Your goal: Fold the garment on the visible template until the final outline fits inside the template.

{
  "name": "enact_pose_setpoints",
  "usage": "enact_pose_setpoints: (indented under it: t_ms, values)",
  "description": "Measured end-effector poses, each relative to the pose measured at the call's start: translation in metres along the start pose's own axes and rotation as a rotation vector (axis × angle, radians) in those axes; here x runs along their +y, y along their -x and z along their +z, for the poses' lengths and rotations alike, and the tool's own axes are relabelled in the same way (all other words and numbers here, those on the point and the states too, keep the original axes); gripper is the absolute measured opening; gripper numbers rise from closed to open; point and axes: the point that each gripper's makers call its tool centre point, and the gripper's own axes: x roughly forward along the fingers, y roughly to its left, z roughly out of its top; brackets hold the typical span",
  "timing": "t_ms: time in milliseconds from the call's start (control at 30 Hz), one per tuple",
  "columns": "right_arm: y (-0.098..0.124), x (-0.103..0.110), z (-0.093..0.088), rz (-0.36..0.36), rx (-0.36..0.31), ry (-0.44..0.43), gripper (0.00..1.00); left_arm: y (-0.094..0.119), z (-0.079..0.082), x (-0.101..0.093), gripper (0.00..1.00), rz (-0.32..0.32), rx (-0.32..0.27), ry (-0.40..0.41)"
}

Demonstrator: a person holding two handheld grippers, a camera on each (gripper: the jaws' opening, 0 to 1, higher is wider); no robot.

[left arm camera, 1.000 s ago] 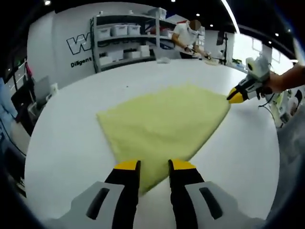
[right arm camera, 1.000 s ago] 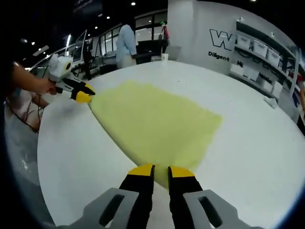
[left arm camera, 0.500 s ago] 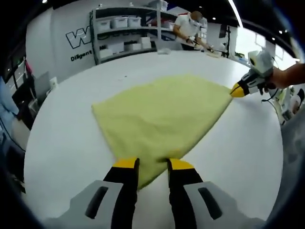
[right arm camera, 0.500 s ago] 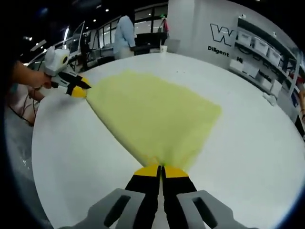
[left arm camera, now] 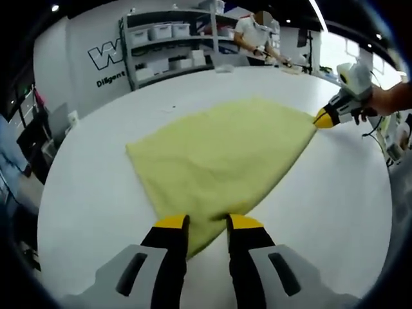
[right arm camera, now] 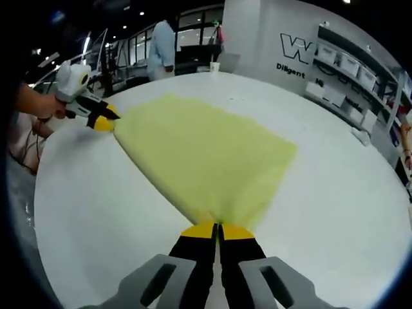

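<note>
Since 1 s ago: rt gripper (right arm camera: 219, 226) jaws gone from parted to pinched tight on near corner of yellow garment (right arm camera: 205, 156); since 0.5 s ago no change there, cloth puckered and bunched right at the tips. Lt gripper (left arm camera: 207, 223) same as before, jaws narrowly parted, a strip of cloth corner between them; cannot tell if actually clamping, tips look to straddle the corner rather than squeeze it.

Garment (left arm camera: 220, 159) spread mostly flat on white round table (left arm camera: 96, 187), roughly diamond outline, one corner at each gripper, a third corner pointing to far-left in lt gripper view, edges a bit wavy. Slight lift and wrinkle near both held corners.

In lt gripper view, rt gripper (left arm camera: 322, 120) at far right corner of cloth, yellow tips touching cloth, a hand (left arm camera: 386, 100) behind it. In rt gripper view, lt gripper (right arm camera: 104, 122) at far left corner, likewise touching, hand (right arm camera: 35, 106) holding it.

Backgrd: shelf unit (left arm camera: 170, 45) w/ white bins against wall, wall lettering (right arm camera: 293, 51), a person (left arm camera: 254, 38) at far bench, another person (right arm camera: 161, 51) standing beyond table.
</note>
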Motion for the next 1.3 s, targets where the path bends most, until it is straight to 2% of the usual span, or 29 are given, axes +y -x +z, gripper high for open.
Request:
enact_pose_setpoints:
  t_ms: [100,233,400,500,800,1033,1300]
  values:
    - [0.0,0.001,-0.001,0.006,0.006,-0.013,0.0,0.002,-0.001,-0.002,0.24,0.0,0.006,0.01]
    - [0.004,0.004,-0.002,0.01,0.002,-0.012,0.01,0.006,-0.006,-0.007,0.3,-0.014,0.021,-0.038]
    - [0.013,0.005,-0.002,0.004,0.003,-0.014,0.15,0.013,-0.007,-0.012,0.39,-0.013,0.025,-0.026]
    - [0.021,0.002,-0.002,-0.011,0.001,-0.027,0.23,0.019,-0.013,-0.012,0.4,-0.007,0.031,-0.024]
    - [0.038,0.002,-0.001,-0.02,-0.012,-0.065,0.31,0.039,-0.017,-0.013,0.4,-0.001,0.036,-0.01]
    - [0.052,0.011,0.007,-0.007,-0.048,-0.082,0.4,0.059,-0.011,-0.012,0.43,0.013,0.0,0.03]
    - [0.069,0.018,0.014,-0.007,-0.087,-0.101,0.49,0.078,-0.005,-0.022,0.49,0.009,-0.065,0.071]
